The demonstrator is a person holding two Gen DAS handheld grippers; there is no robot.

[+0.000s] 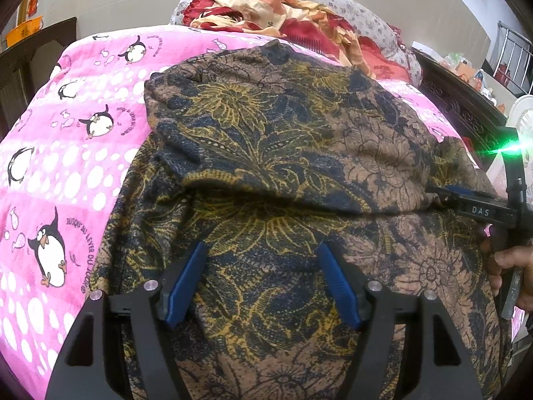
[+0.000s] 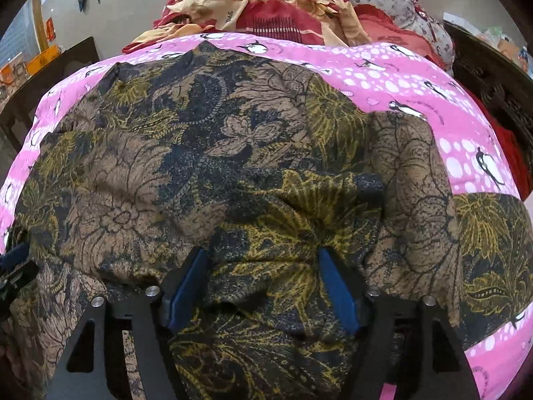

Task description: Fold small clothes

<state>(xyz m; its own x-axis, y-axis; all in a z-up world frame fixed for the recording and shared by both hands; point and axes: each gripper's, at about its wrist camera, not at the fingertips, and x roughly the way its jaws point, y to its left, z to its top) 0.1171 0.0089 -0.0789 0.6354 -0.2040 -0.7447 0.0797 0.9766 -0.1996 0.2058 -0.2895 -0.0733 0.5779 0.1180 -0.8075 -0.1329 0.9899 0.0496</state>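
My left tool (image 1: 263, 283) stands with its blue pads wide apart and nothing pinched between them, hovering just over the patterned garment (image 1: 266, 153); my right tool (image 2: 263, 283) is likewise spread wide and holds nothing, the cloth lying loose under its pads. The garment is spread across the pink penguin blanket (image 1: 66, 153) on the bed, filling most of my view from six o'clock up toward twelve, with the blanket showing at nine o'clock in the left view and at two to three o'clock in the right. It is a thin, limp knit or woven piece in brown, navy and mustard florals, with a slightly grainy, matte face; I judge it light and floppy, likely to sag and bunch, not slippery. A layer is already doubled over, its soft rolled edge running across the middle of the left view (image 1: 273, 196). I would pinch at a corner or along that folded edge, taking both layers, since the middle would just tent up. The blanket underneath is plush and may drag on the cloth. Beyond, at twelve o'clock, lies a crumpled red and cream bedding heap (image 1: 266, 10).
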